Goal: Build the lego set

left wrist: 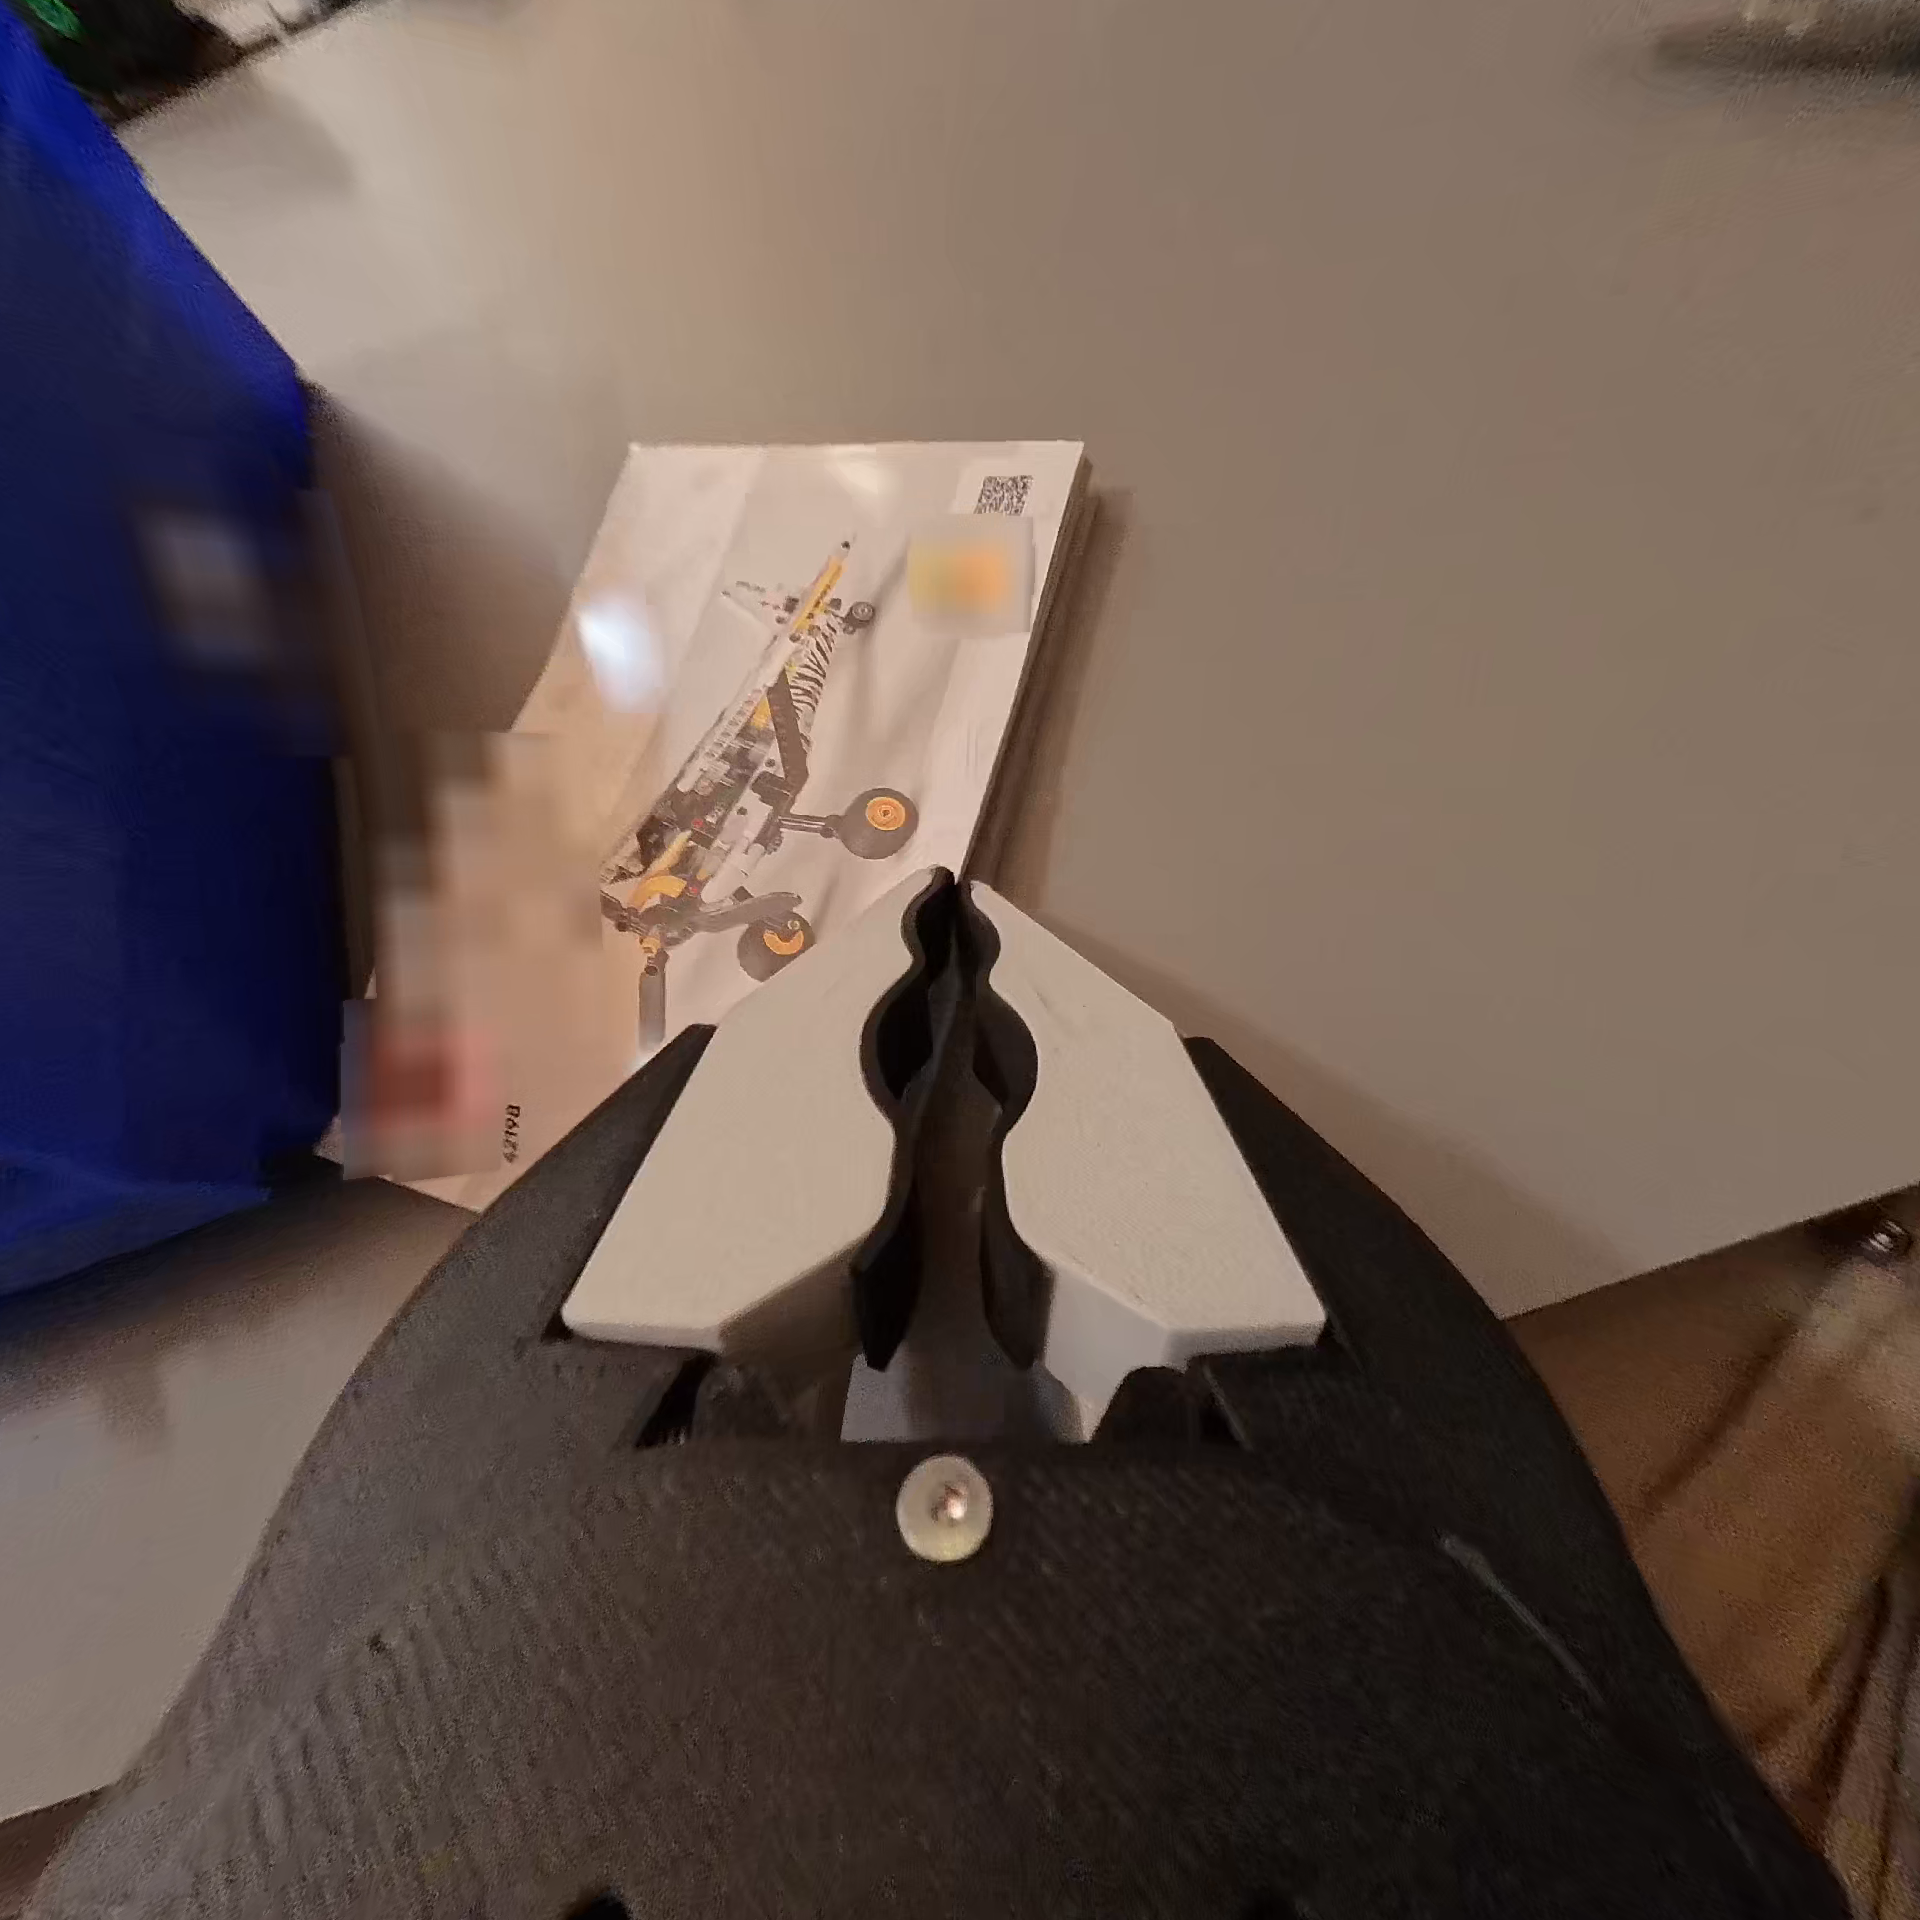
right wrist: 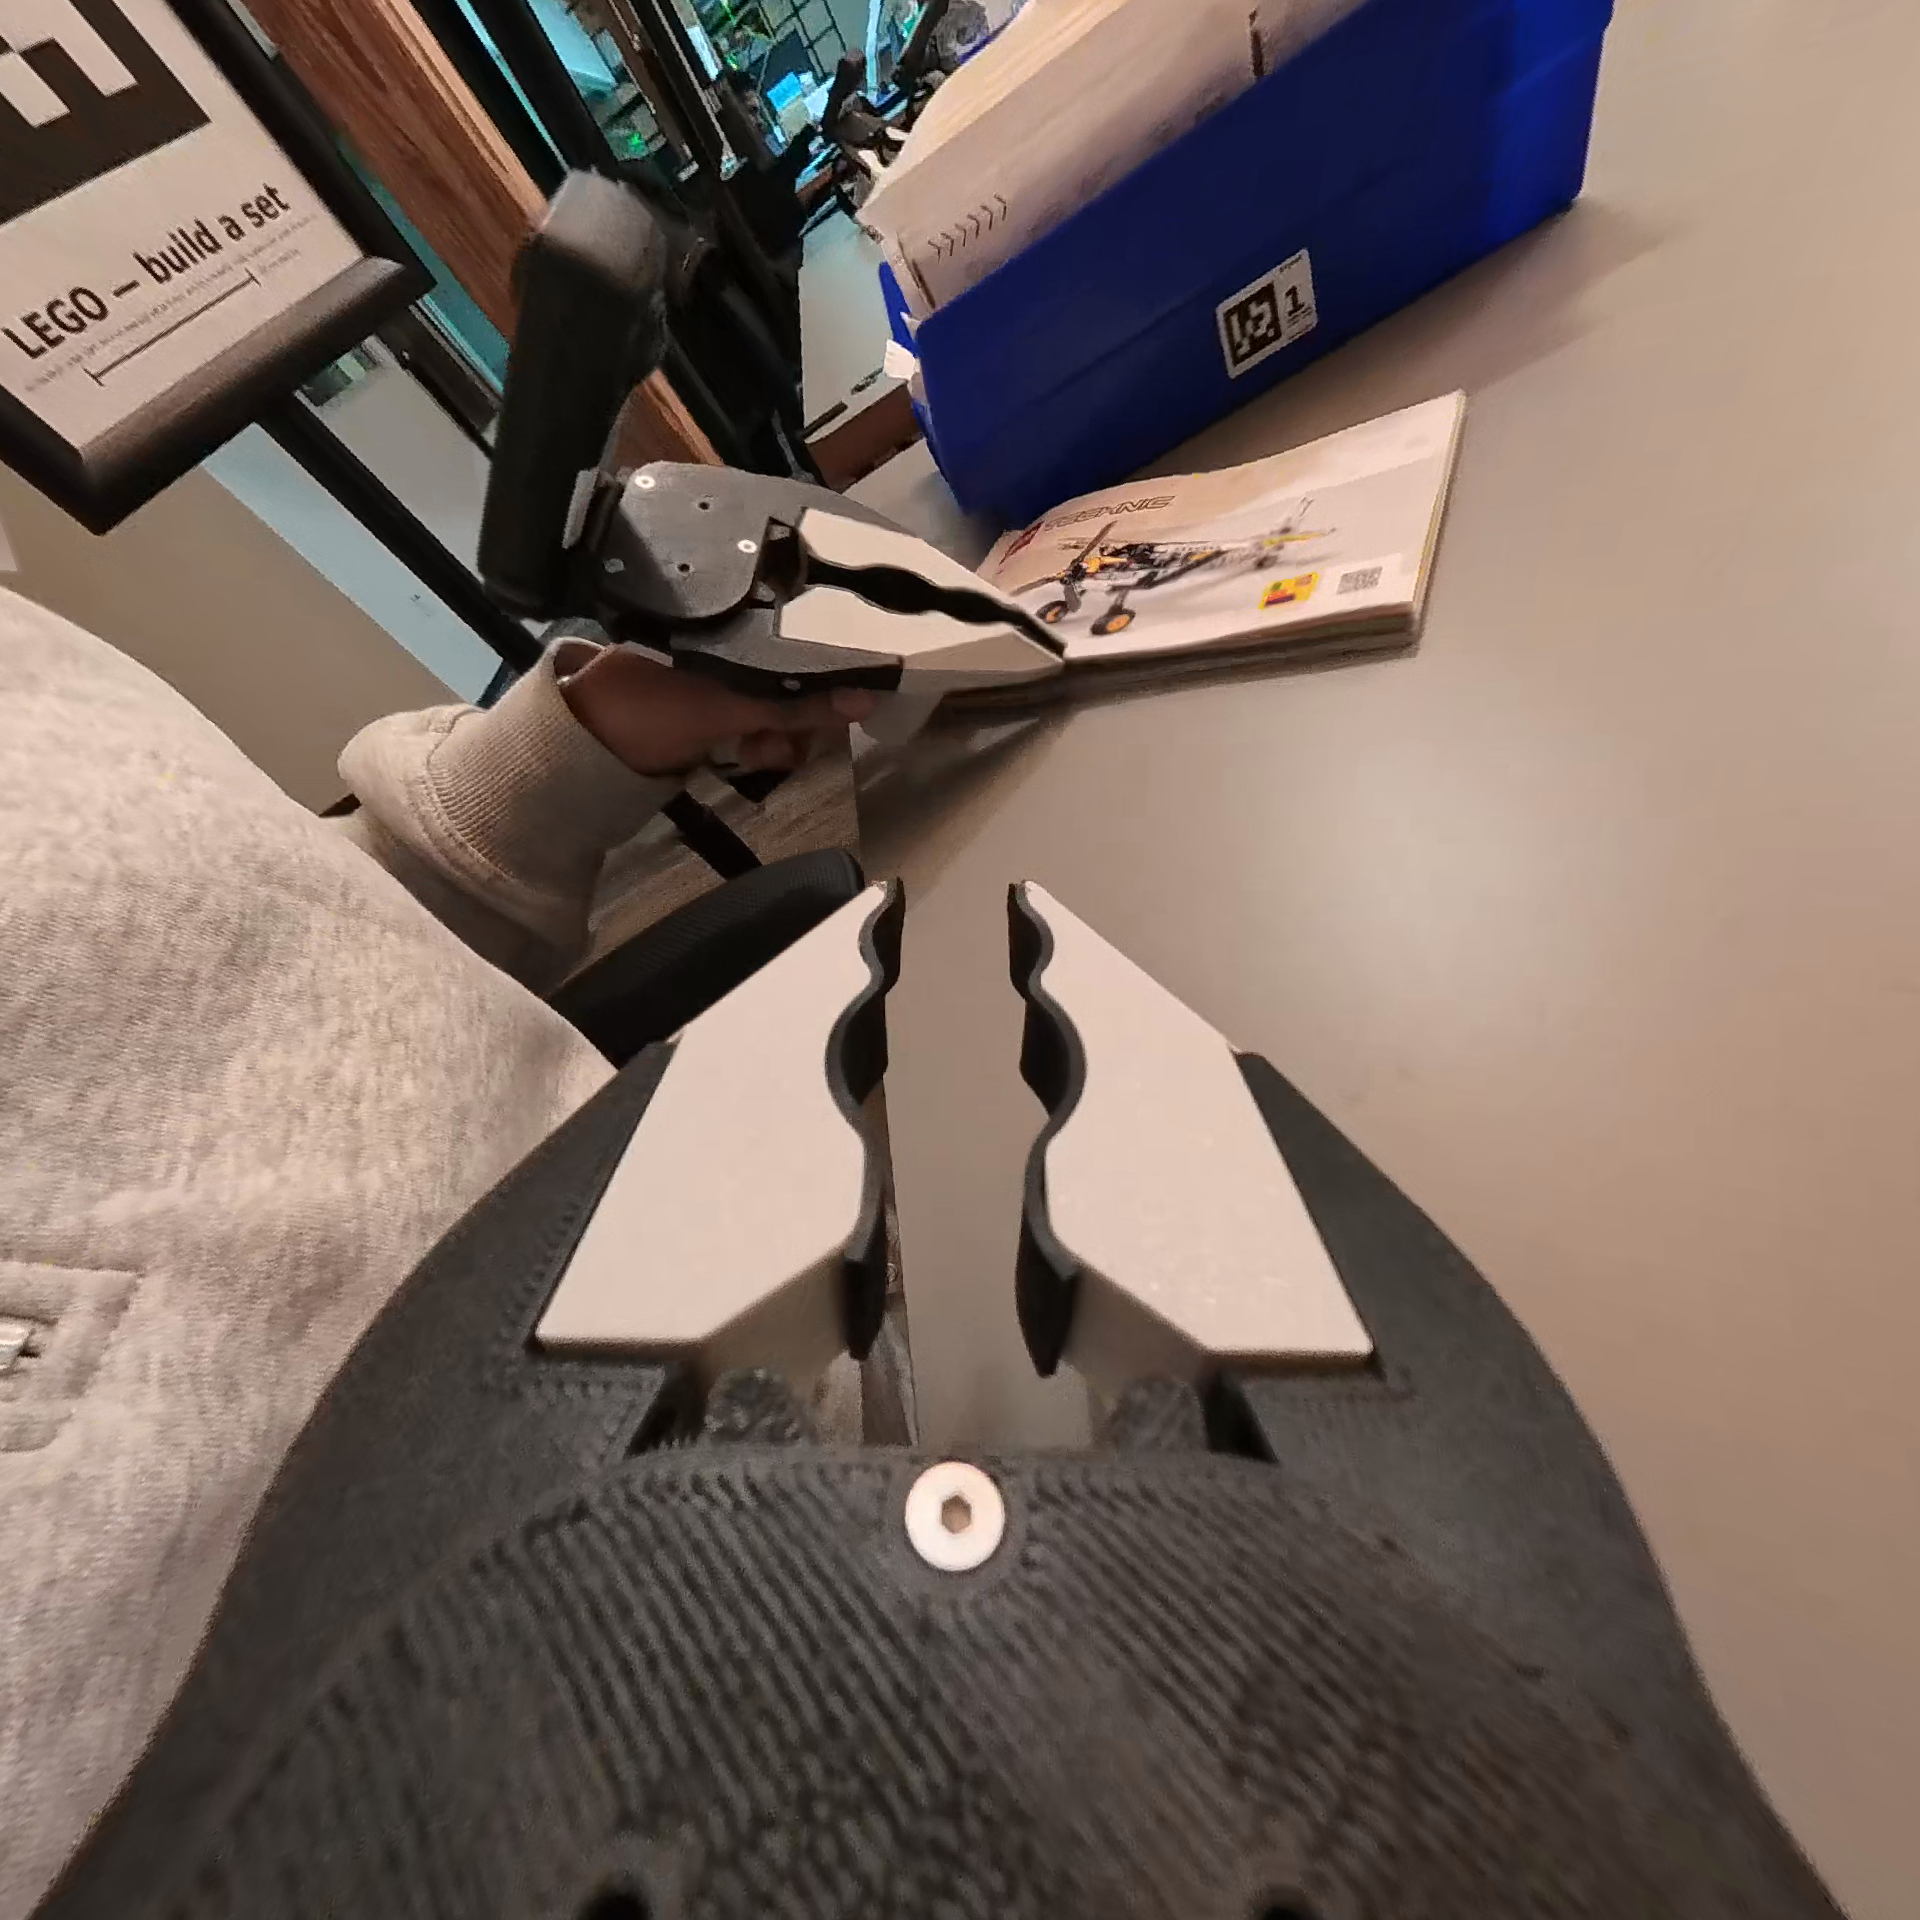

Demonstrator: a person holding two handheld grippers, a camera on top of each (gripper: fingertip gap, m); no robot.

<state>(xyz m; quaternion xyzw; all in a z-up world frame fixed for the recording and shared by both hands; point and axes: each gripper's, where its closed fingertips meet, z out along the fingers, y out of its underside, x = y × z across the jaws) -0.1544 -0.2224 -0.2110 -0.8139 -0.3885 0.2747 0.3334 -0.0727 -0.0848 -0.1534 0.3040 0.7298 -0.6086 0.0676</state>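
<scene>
A lego instruction booklet (left wrist: pixel 831 665) with a plane model on its cover lies flat on the grey table; it also shows in the right wrist view (right wrist: pixel 1247 551). My left gripper (left wrist: pixel 958 883) is shut and empty, its tips at the booklet's near edge; it shows in the right wrist view (right wrist: pixel 1044 642) held by a hand, tips at the booklet's corner. My right gripper (right wrist: pixel 954 894) is open and empty above the table's near edge, well short of the booklet. A blue bin (right wrist: pixel 1247 260) holding paper bags stands behind the booklet; it shows blurred in the left wrist view (left wrist: pixel 135 675).
The grey table (right wrist: pixel 1507 987) stretches to the right. A framed sign on a black stand (right wrist: pixel 156 260) is at the far left. A person's grey sleeve (right wrist: pixel 208 987) fills the left of the right wrist view, with a black chair edge (right wrist: pixel 707 935) below the table. One gripper's finger ends stand about 15 cm off the other's.
</scene>
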